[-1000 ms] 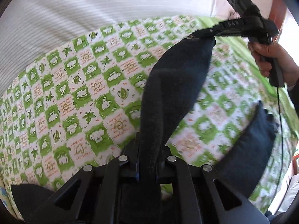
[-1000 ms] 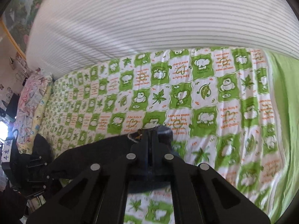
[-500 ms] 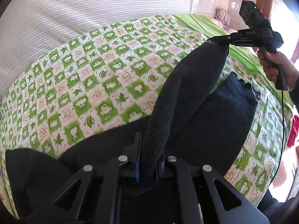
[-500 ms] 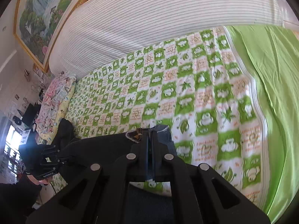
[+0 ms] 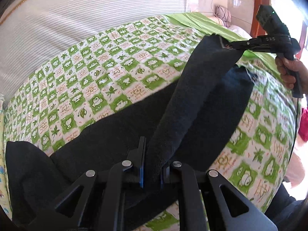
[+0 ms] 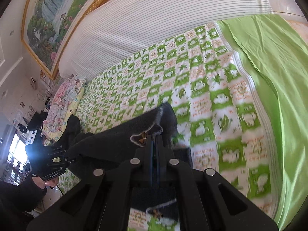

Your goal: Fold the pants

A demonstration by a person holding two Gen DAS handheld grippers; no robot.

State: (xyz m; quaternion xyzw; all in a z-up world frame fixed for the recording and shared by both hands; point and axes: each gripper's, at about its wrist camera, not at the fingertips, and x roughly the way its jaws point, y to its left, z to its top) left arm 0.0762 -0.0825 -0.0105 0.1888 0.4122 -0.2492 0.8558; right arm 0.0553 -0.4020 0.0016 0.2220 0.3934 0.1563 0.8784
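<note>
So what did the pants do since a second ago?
Both grippers carried the dark pants back across the green checked blanket, so much more of the pants now lies spread on it, where before mostly the lifted strip showed. The view also swung: more of the plain green sheet and the painting appear. Unchanged: the left gripper and the right gripper stay clamped on the fabric.

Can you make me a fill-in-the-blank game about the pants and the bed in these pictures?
1. Both tongs, the left tongs and the right tongs, are pinching the dark ____.
2. The bedsheet has squares of white and ____.
3. On the wall above the bed hangs a painting in a ____ frame.
4. The striped headboard has thin lines on ____.

Missing words: pants; green; gold; white
</note>
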